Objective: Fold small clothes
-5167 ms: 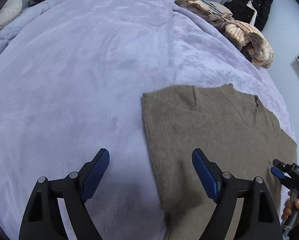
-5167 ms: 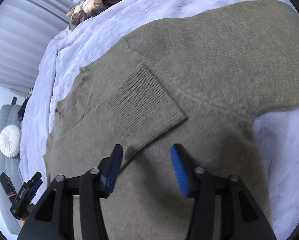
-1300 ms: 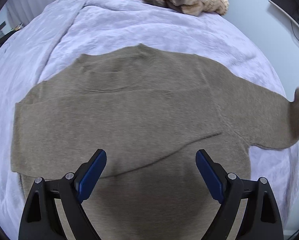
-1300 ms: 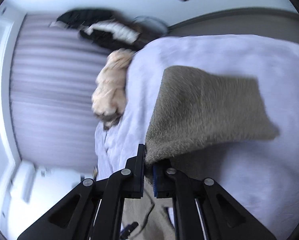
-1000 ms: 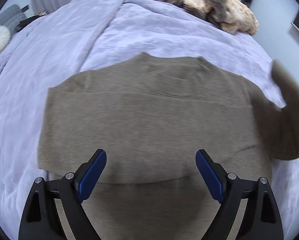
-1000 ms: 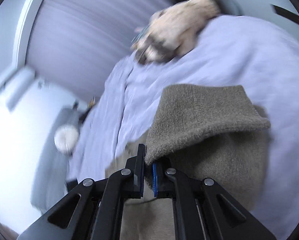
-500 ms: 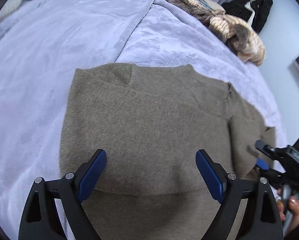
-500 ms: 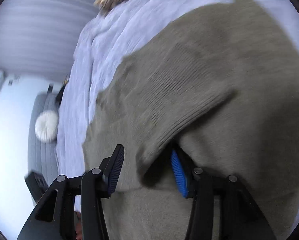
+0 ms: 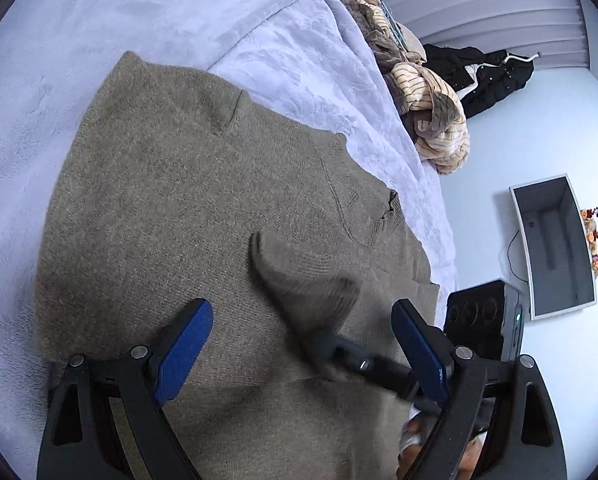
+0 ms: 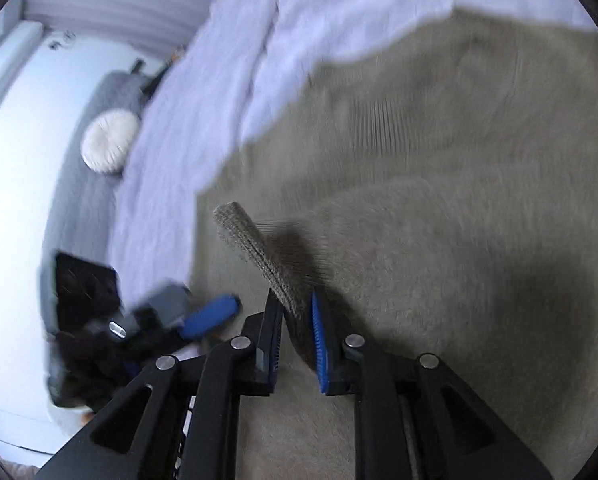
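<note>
An olive-brown knit sweater [image 9: 171, 208] lies flat on the lavender bed cover [image 9: 179, 12], neckline toward the upper right. My left gripper [image 9: 301, 340] is open and empty, hovering low over the sweater's body. My right gripper [image 10: 295, 316] is shut on the sweater's sleeve cuff [image 10: 251, 240], which stands up between its pads. In the left wrist view the right gripper [image 9: 331, 348] holds that sleeve [image 9: 299, 276] lifted over the sweater's middle. The sweater also shows in the right wrist view [image 10: 459, 160], blurred.
A pile of striped knitwear [image 9: 427, 92] lies at the bed's far edge, with a black jacket [image 9: 483, 76] beyond it. A monitor [image 9: 551, 248] and a dark box [image 9: 479, 316] stand off the bed's right side. A round white cushion [image 10: 109, 148] lies on a grey sofa.
My right gripper has closed on the sleeve cuff and carried it in over the sweater's body. The left wrist view has swung to the right.
</note>
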Tool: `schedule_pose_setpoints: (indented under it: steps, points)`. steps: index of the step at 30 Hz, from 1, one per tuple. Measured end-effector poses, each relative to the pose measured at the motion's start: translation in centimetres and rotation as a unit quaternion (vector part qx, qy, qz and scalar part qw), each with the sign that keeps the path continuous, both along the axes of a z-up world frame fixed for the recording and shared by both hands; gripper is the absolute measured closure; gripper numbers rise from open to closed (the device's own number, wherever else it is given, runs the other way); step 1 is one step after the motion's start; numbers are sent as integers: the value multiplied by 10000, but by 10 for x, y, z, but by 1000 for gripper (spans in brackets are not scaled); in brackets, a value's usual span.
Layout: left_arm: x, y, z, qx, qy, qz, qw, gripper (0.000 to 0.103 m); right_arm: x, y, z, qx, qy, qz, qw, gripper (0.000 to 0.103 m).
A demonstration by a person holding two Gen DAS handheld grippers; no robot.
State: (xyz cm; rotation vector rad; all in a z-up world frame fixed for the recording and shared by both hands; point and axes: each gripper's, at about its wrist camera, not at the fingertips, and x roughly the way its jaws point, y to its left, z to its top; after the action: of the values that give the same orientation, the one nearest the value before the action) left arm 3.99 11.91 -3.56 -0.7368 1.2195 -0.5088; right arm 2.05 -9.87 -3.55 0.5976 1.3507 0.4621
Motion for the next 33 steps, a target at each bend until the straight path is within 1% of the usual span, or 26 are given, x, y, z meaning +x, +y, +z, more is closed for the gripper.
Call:
schedule_pose_setpoints:
  steps: [2,3,4,6,8,10,11,12,13,14,15,16,18,20,21,22,23,24,26,27,28,29,30,31,32,33]
  points:
    - [1,-6,-1,62,14,-62,10000,12,-9,-2,0,79,-26,5,10000,66]
    - [2,-9,-2,111,21,-95,9999,12,-13,-7,4,133,-39,-46,9999,53]
    - [2,-12,-1,160,25,-127,9998,12,-19,-15,8,143,-61,-133,9998,45]
    - [3,-18,-1,218,28,-195,9996,12,-29,-38,17,88,-84,-321,9994,43]
    - [4,-26,-2,266,53,-247,9993,12,-49,-66,19,45,-33,-651,9979,41]
    - [6,-37,-2,380,71,-301,9988,12,-67,-99,20,79,58,-1142,9934,41]
    - [7,-41,-2,503,73,-331,9982,12,-81,-122,18,176,121,-1462,9890,41]
    - [8,-45,-2,618,67,-366,9974,24,-92,-136,18,283,164,-1737,9843,41]
    - [8,-49,-2,675,32,-442,9967,44,-102,-151,16,378,207,-2038,9781,40]
    - [10,-54,-4,696,94,-598,9957,87,-112,-166,15,390,257,-2362,9706,38]
    - [12,-56,-7,743,197,-698,9946,96,-122,-181,14,348,269,-2638,9636,35]
    - [13,-57,-5,817,182,-685,9941,96,-130,-193,13,355,238,-2878,9567,35]
    - [14,-54,6,853,-45,-688,9940,96,-140,-211,10,494,166,-3306,9423,35]
    - [15,-47,22,797,-326,-644,9942,96,-141,-224,6,665,115,-3585,9311,35]
    - [15,-43,27,782,-416,-608,9942,96,-136,-230,5,749,122,-3677,9268,36]
    - [15,-38,33,808,-499,-560,9939,96,-132,-231,4,819,111,-3737,9239,58]
    - [15,-34,36,871,-553,-524,9933,96,-128,-234,7,803,63,-3750,9235,79]
    - [15,-30,37,926,-559,-511,9928,96,-124,-236,12,660,3,-3743,9250,96]
    - [14,-23,32,1091,-493,-433,9919,96,-123,-240,22,593,-227,-3595,9310,96]
    - [13,-19,24,1185,-445,-435,9910,96,-119,-237,26,580,-295,-3412,9377,96]
    - [13,-18,17,1256,-374,-469,9903,96,-116,-232,30,467,-299,-3249,9441,96]
    - [13,-17,5,1390,-232,-513,9887,96,-113,-226,30,178,-211,-3043,9522,96]
    - [12,-17,-4,1462,-86,-540,9877,96,-111,-220,26,-218,-48,-2849,9583,95]
    - [10,-17,-11,1416,-16,-528,9885,96,-109,-215,19,-596,144,-2727,9601,93]
    - [8,-15,-12,1381,-43,-467,9893,96,-113,-216,13,-757,258,-2706,9594,93]
    - [8,-15,-11,1385,-80,-441,9894,96,-117,-219,11,-672,290,-2764,9583,93]
